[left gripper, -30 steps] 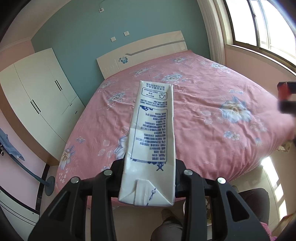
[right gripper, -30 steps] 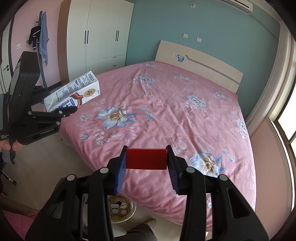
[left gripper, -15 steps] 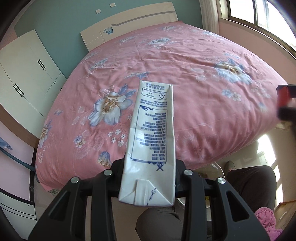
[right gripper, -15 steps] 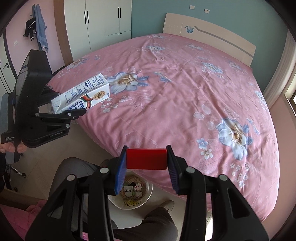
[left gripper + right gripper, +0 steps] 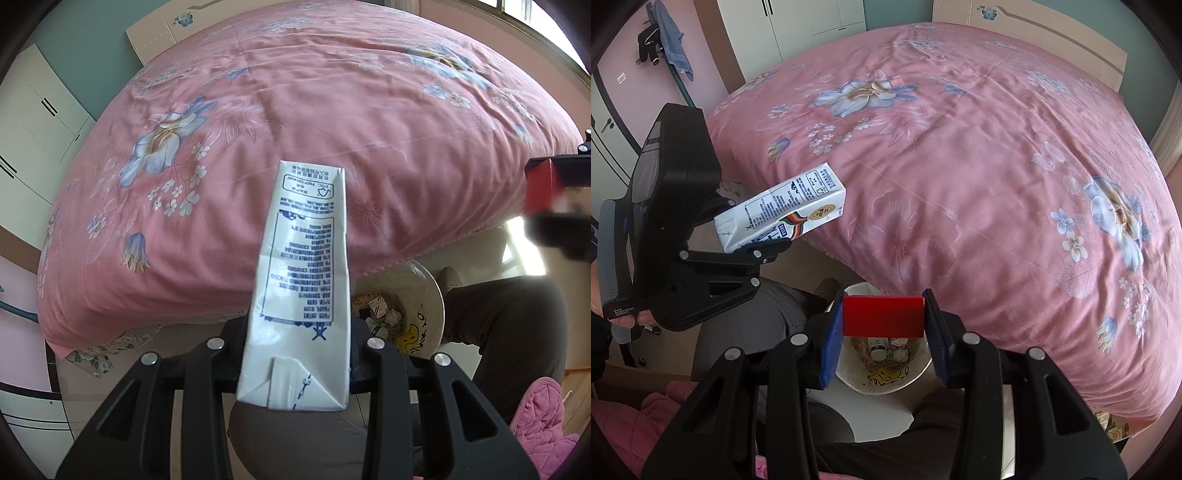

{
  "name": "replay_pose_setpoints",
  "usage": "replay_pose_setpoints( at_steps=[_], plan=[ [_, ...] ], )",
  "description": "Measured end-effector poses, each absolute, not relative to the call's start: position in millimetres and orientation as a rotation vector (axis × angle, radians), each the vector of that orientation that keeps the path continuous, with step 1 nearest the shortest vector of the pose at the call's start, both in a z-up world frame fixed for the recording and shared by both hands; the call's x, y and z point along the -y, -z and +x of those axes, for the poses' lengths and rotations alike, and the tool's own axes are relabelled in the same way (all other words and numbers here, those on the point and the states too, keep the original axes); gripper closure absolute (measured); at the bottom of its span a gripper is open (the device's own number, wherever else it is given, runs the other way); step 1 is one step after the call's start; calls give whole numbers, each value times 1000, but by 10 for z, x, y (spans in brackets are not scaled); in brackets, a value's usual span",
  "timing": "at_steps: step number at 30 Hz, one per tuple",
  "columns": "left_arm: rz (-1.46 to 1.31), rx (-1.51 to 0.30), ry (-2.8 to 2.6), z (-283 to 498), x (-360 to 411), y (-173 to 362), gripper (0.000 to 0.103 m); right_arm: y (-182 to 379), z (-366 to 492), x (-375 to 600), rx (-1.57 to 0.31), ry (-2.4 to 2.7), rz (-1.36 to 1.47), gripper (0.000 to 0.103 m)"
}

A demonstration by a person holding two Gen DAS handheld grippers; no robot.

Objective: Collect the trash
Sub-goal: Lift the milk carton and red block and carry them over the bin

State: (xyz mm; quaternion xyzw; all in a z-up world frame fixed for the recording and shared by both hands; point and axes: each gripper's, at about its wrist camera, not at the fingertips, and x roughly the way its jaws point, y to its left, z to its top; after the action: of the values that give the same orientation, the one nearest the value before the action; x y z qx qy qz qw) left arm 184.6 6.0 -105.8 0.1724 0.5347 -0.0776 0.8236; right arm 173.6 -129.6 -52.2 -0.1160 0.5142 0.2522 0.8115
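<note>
My left gripper (image 5: 299, 343) is shut on a white milk carton (image 5: 303, 280) with blue print, held in the air over the bed's near edge. The carton also shows in the right wrist view (image 5: 783, 210), up and left of the bin. My right gripper (image 5: 882, 317) is shut on a small red box (image 5: 882, 316), directly above a white trash bin (image 5: 916, 376) with a yellow face that holds several bits of litter. The bin also shows in the left wrist view (image 5: 424, 317), right of the carton. The red box (image 5: 539, 188) appears at the far right there.
A wide bed with a pink floral cover (image 5: 960, 147) fills the space behind the bin. White wardrobes (image 5: 33, 122) stand at the left wall. The person's legs in dark trousers (image 5: 509, 325) and pink slippers (image 5: 543, 417) flank the bin on the floor.
Both grippers have tilted downward and come nearer to the bin, still holding their items. The bin now sits directly under the red box, and the carton has moved lower toward the bed's edge.
</note>
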Motion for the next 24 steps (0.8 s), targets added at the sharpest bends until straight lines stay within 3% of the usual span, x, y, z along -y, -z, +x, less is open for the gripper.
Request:
replay_pose_setpoints(
  at_steps=[24],
  plan=[
    [317,-1438,264,1810,303,2720,65,2475,1708,1422,-1400,-529,-131,61]
  ],
)
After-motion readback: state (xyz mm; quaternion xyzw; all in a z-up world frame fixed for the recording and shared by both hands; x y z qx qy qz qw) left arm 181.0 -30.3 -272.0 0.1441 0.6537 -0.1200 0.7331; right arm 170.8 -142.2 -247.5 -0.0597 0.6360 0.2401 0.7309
